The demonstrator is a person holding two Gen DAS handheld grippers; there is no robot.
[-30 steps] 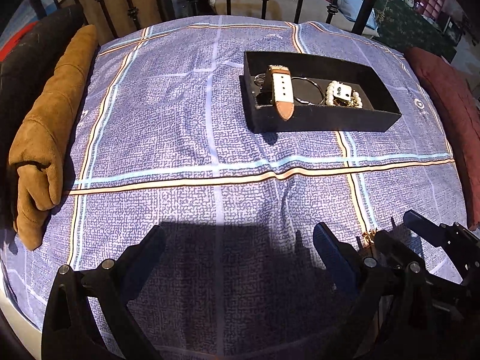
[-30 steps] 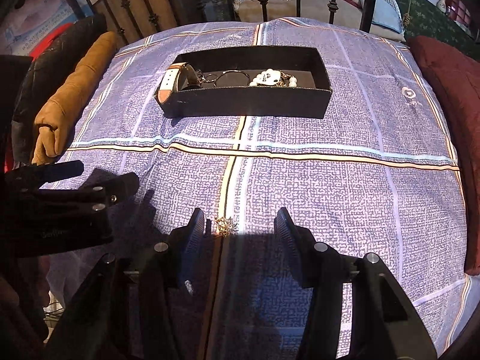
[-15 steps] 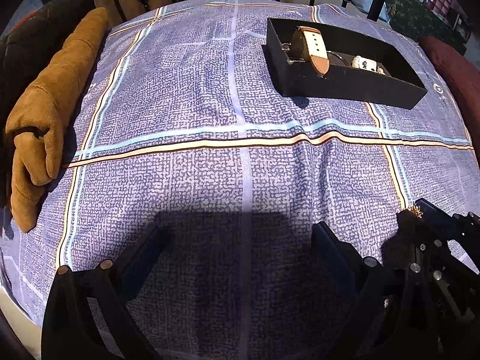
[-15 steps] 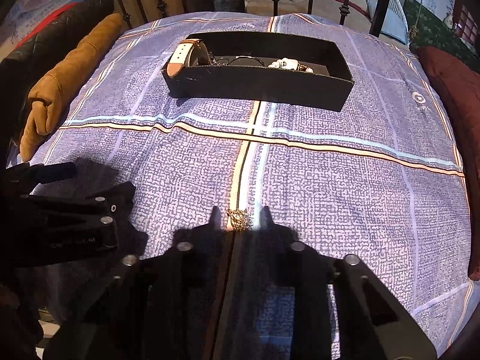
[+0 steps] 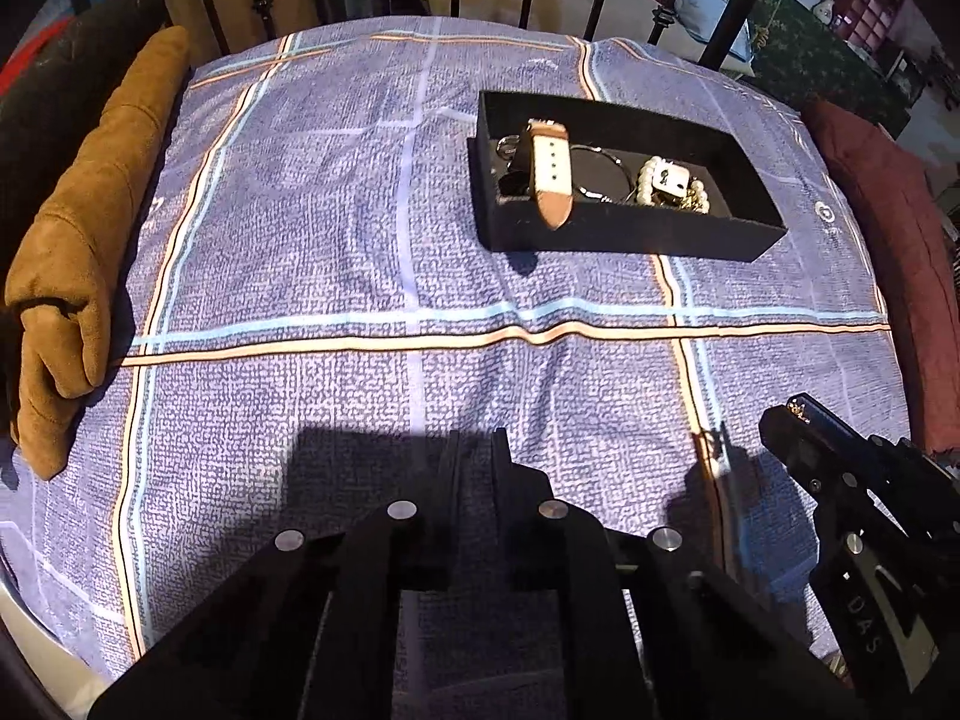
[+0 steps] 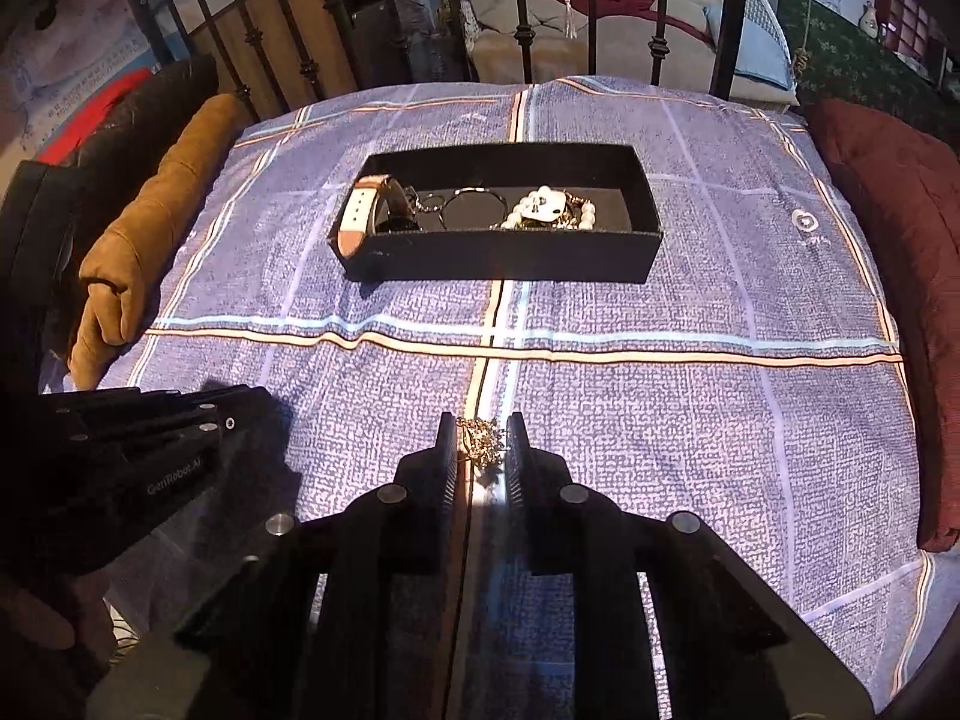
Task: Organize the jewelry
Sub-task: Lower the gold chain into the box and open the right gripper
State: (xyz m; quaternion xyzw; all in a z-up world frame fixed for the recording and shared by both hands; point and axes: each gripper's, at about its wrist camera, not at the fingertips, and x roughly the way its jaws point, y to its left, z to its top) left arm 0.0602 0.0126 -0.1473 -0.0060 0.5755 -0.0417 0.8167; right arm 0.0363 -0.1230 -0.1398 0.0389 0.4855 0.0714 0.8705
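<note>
A black jewelry box (image 6: 501, 255) (image 5: 624, 234) sits on the purple checked cloth at the far middle. It holds a white-and-tan watch strap (image 6: 360, 213) (image 5: 551, 171), thin rings (image 6: 471, 207) and a pearl bracelet (image 6: 552, 210) (image 5: 672, 186). My right gripper (image 6: 480, 441) is shut on a small gold chain piece (image 6: 480, 447) near the front of the cloth; it shows at the right of the left wrist view (image 5: 798, 411). My left gripper (image 5: 474, 450) is shut and empty, to the left of the right one (image 6: 180, 420).
A tan suede cushion (image 5: 78, 252) (image 6: 150, 228) lies along the left edge, a dark red cushion (image 6: 900, 252) (image 5: 888, 228) along the right. A black iron railing (image 6: 522, 18) stands behind the cloth.
My right gripper closed on the gold chain piece and lifted it slightly. My left gripper went from open to shut. Both views pulled back a little.
</note>
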